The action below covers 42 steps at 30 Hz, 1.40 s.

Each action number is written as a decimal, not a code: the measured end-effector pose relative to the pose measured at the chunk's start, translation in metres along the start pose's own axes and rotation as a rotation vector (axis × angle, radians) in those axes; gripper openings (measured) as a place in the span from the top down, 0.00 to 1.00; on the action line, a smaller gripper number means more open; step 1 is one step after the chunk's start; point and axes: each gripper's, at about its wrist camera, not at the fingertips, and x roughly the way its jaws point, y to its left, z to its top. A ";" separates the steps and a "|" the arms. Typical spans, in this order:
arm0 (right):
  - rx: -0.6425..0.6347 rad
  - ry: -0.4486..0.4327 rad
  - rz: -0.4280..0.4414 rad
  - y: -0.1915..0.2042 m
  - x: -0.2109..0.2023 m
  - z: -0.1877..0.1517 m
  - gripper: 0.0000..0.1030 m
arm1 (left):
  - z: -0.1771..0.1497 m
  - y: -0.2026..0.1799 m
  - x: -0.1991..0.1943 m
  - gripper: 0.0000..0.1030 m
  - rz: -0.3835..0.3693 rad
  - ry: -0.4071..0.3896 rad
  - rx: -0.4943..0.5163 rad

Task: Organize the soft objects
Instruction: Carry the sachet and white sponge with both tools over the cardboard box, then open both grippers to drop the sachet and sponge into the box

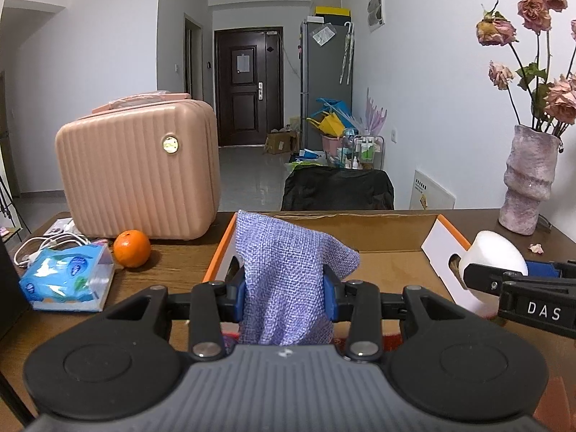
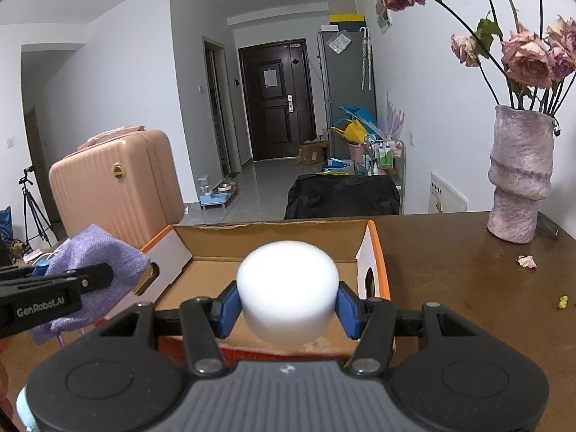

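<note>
We have both soft things in hand, side by side at the near edge of the box [image 2: 273, 241]. Our left gripper [image 1: 284, 297] is clenched on the purple cloth [image 1: 288, 280], which stands up out of the blue pads and droops over toward the right; our right gripper [image 2: 286, 306] grasps the white foam puck [image 2: 288, 291] across its round sides, pads pressing in from left and right.

What the coming move turns on is where the open box lies from each load: straight ahead and below, its brown floor showing just past the puck in the right view and behind the cloth in the left one. The cloth sits over the box's left wall (the orange-edged flap), so it seems to need a little more reach inward. The puck looks nearer the middle of the box, so the right hand is probably the better placed to let go first.

The suitcase [image 1: 140, 169], the orange [image 1: 131, 248] and the vase [image 2: 522, 176] stand well apart.
</note>
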 end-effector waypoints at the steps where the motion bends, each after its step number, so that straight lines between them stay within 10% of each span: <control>1: 0.003 0.003 -0.002 -0.002 0.004 0.002 0.47 | 0.002 -0.001 0.004 0.61 -0.001 0.002 -0.002; 27: -0.008 0.084 -0.053 -0.018 0.072 0.004 0.45 | 0.001 0.009 0.105 0.61 0.047 0.071 -0.084; 31: -0.018 0.082 -0.061 -0.017 0.070 0.004 0.41 | 0.000 0.011 0.104 0.49 0.032 0.068 -0.084; 39: -0.002 0.046 -0.066 -0.020 0.061 0.006 0.00 | 0.001 0.006 0.091 0.00 0.071 0.021 -0.057; 42: 0.004 0.045 -0.065 -0.022 0.061 0.007 0.00 | 0.001 0.004 0.086 0.00 0.106 -0.004 -0.055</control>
